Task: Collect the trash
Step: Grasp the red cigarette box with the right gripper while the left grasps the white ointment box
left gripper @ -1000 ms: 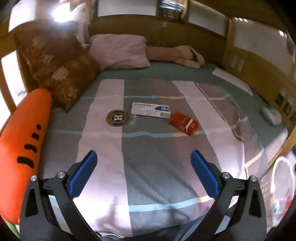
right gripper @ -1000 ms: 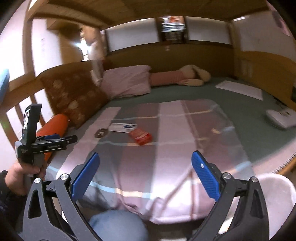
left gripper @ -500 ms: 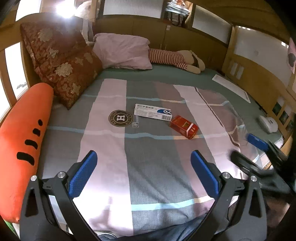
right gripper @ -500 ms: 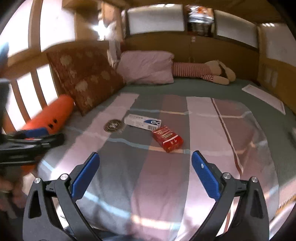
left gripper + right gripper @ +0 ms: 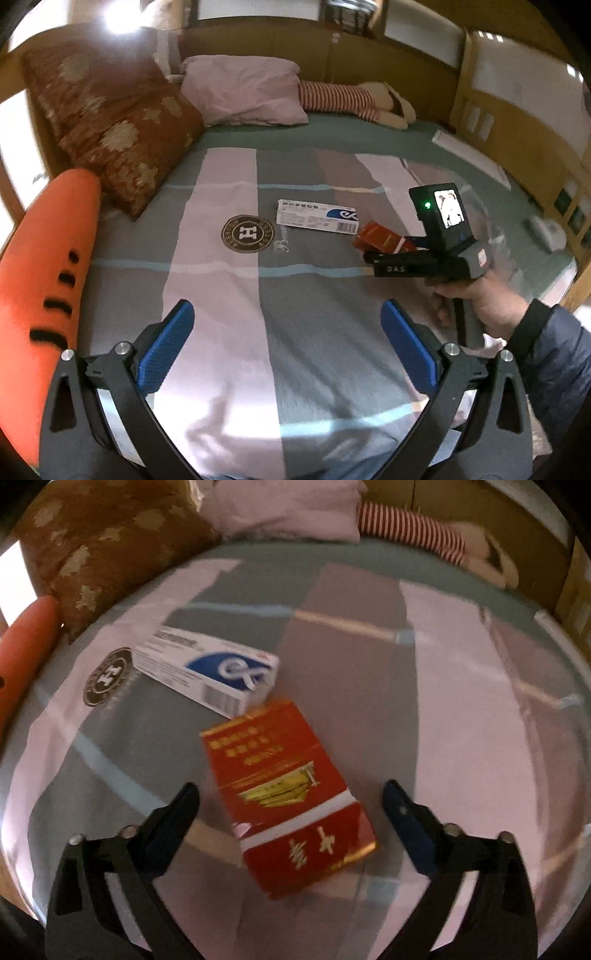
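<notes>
Bed: red box, gold lettering, apparently Chinese.

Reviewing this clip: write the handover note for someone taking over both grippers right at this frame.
Left gripper: open, empty, hanging back over the near part of the striped bedspread.
Right gripper: open, low over the red box, one finger on each side, not touching it.
White and blue box lies flat just beyond the red one, their corners almost meeting.
Done: nothing picked up.
Left: close on the red box, then take the white and blue one. No bin shows in either view.
</notes>
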The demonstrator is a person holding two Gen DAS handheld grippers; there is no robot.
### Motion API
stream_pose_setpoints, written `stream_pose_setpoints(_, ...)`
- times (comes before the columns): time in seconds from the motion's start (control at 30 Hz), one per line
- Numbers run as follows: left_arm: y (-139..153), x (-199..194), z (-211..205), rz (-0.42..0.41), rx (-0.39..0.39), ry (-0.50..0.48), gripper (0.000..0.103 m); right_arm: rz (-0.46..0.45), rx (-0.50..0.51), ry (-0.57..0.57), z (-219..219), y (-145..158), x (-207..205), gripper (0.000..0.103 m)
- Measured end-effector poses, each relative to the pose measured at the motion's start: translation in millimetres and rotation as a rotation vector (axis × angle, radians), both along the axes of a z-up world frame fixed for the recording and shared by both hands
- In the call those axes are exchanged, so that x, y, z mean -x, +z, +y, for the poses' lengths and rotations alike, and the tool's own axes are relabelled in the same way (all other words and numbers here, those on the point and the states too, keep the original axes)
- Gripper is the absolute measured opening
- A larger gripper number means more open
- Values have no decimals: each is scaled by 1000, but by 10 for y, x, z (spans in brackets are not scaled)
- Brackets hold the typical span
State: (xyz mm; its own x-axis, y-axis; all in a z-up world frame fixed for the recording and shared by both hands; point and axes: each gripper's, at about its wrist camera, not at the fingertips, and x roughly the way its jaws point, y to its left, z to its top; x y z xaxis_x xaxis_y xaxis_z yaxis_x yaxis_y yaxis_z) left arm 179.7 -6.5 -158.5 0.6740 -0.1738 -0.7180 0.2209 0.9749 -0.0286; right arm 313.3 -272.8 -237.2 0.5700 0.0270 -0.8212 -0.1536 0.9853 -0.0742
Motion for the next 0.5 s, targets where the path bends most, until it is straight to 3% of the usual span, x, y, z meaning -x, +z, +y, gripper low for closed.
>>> stream_pose_setpoints(0.07,-70,-225,-56,24,-2,-10,101,-24,-27,-9,-26,37,55,70)
stream_pose_setpoints(0.17,-216,-644,-197,68,29,-26,101,-49,-150,-45,-125,108,229,61)
stream_pose_setpoints(0.4,-601,-1355,-662,76,31,-124,101,-155,-274,-216,-383,336,947,60)
stream_pose_setpoints(0.5,-792,-1606,-796,76,-32,-208,101,-168,-330,-229,-427,427,1293,60)
